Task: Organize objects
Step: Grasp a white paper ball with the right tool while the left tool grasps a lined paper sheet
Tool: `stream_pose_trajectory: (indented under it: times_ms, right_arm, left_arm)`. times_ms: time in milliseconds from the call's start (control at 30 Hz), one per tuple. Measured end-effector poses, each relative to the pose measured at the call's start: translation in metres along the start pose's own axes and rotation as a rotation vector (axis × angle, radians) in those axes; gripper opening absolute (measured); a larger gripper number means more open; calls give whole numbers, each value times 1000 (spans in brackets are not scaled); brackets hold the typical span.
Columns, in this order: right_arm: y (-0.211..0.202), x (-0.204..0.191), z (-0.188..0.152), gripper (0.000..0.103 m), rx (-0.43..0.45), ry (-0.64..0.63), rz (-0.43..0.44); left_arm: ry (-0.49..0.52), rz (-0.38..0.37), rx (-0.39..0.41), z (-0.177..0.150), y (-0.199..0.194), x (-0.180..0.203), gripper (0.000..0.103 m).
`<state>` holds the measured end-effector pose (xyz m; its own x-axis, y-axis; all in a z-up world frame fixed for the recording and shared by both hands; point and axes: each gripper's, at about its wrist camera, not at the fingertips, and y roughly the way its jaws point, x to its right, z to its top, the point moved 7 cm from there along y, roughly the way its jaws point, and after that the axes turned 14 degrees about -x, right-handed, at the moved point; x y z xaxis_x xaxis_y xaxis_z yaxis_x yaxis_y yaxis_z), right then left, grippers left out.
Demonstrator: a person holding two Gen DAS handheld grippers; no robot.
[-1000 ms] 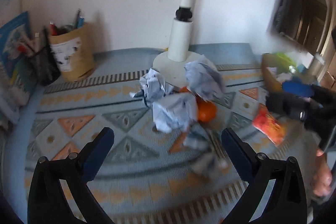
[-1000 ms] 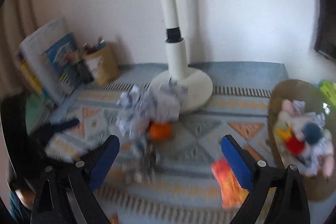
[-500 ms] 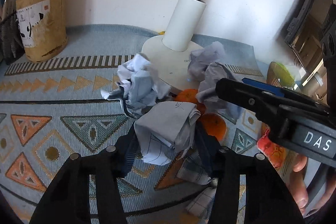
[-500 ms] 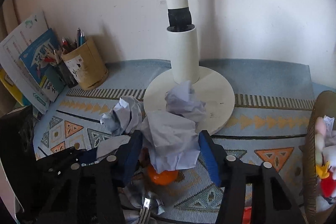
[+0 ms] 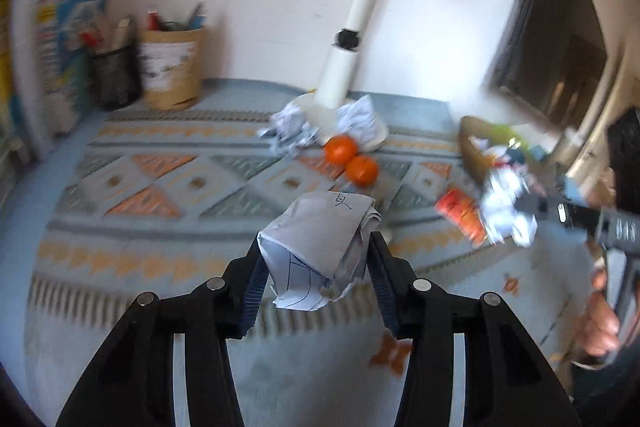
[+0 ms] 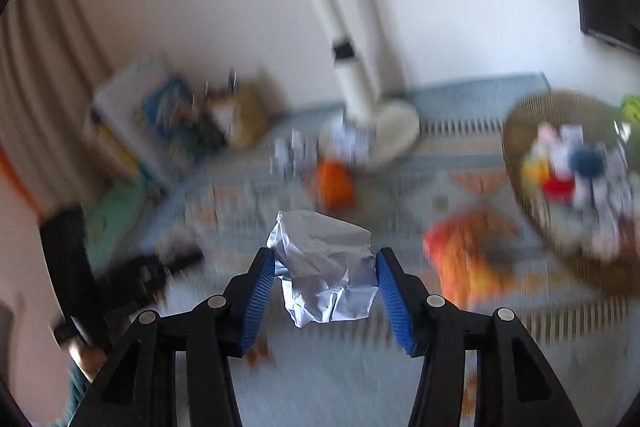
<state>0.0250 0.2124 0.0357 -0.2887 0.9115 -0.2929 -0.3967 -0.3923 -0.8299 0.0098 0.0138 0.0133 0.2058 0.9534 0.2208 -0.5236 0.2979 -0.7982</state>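
Observation:
My left gripper [image 5: 316,259] is shut on a crumpled paper ball with pen marks [image 5: 320,247], held above the patterned rug. My right gripper [image 6: 325,267] is shut on another crumpled paper ball [image 6: 326,273]; it also shows at the right of the left wrist view [image 5: 504,211]. Two more paper balls [image 5: 290,131] [image 5: 358,119] lie by the white lamp base [image 5: 344,115]. Two oranges [image 5: 340,150] [image 5: 361,169] sit on the rug in front of them. An orange snack packet [image 5: 460,213] lies to the right.
A woven basket [image 6: 516,131] with toys stands at the right. A tan pen cup [image 5: 172,67], a black mesh pen holder [image 5: 114,75] and books [image 5: 60,39] line the back left wall. A dark monitor [image 5: 560,47] stands at the right.
Both grippers have pulled back and up from the pile, each carrying its paper ball. The two oranges now lie uncovered on the rug. Both views are blurred by motion.

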Motion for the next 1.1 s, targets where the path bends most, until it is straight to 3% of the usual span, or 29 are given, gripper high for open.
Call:
stream_pose_trajectory:
  times_ms: [133, 200, 267, 300, 400, 467, 500, 633, 800, 900, 1100]
  right_arm:
    - [23, -9, -40, 52, -47, -138, -344]
    - [29, -16, -45, 56, -38, -207, -432]
    - [38, -17, -51, 65, -39, -227, -468]
    - [43, -13, -56, 65, -62, -207, -465]
    - [39, 2, -66, 68, -64, -140, -345]
    - [30, 15, -74, 92, -36, -64, -252]
    - [28, 19, -77, 96, -21, -35, -223]
    - [34, 29, -80, 97, -27, 48, -80]
    - [54, 39, -66, 96, -74, 119, -74]
    - [56, 41, -52, 96, -57, 130, -63]
    - [78, 37, -43, 96, -108, 51, -150]
  left_arm:
    - [-26, 151, 20, -15, 10, -10, 45]
    - [-59, 145, 41, -18, 18, -17, 46]
    - [-79, 169, 25, -14, 24, -23, 47]
    - [-81, 153, 32, -14, 23, -23, 48]
    - [-88, 129, 23, -15, 25, -24, 50]
    - [-81, 132, 12, -17, 27, -23, 50]
    - [-73, 138, 7, -19, 28, -20, 50]
    - [-64, 141, 4, -21, 29, -18, 50]
    - [-87, 132, 7, -22, 29, -21, 50]
    - [-87, 129, 0, -22, 31, -22, 50]
    - [-68, 135, -26, -22, 37, -20, 51]
